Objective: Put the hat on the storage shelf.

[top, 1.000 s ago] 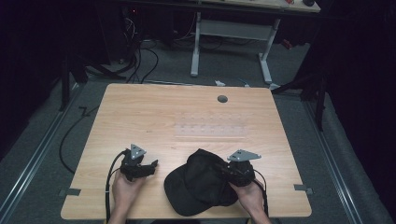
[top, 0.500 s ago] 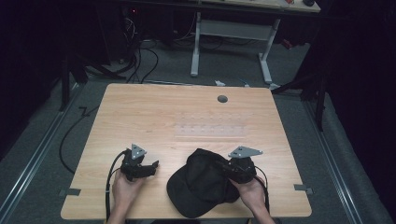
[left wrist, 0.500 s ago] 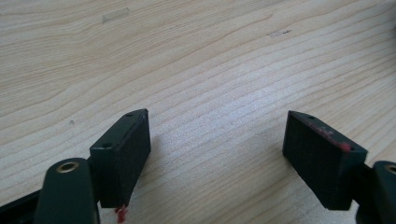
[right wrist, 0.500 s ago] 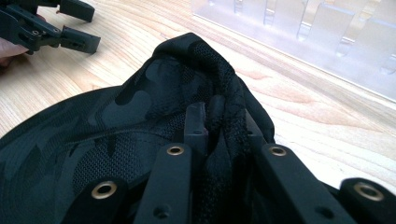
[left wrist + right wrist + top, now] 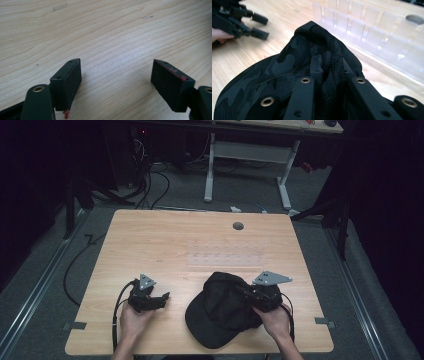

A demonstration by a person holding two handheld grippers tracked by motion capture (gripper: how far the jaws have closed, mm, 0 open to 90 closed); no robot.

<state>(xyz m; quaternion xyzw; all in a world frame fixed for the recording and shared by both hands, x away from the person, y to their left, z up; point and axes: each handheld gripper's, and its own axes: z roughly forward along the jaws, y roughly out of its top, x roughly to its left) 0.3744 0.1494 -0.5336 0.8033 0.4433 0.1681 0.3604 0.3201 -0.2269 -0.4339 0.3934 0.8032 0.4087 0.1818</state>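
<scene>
Black camouflage-print fabric with mesh panels makes up the cap (image 5: 220, 312), lying at the near edge of the wooden table (image 5: 150, 240). The right gripper (image 5: 329, 62) is clamped on a bunched fold of its crown, likely to lift or reshape it. The left gripper (image 5: 116, 75), jaws apart, rests nearby, holding nothing. A clear slotted plastic rack (image 5: 372, 27) stands just beyond.

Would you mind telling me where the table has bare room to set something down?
The table's far left, beyond the left gripper, is bare wood, as is the far strip beside the round hole. The clear slotted rack takes the middle. The near edge is crowded: the black cap pinched by the right gripper.
</scene>
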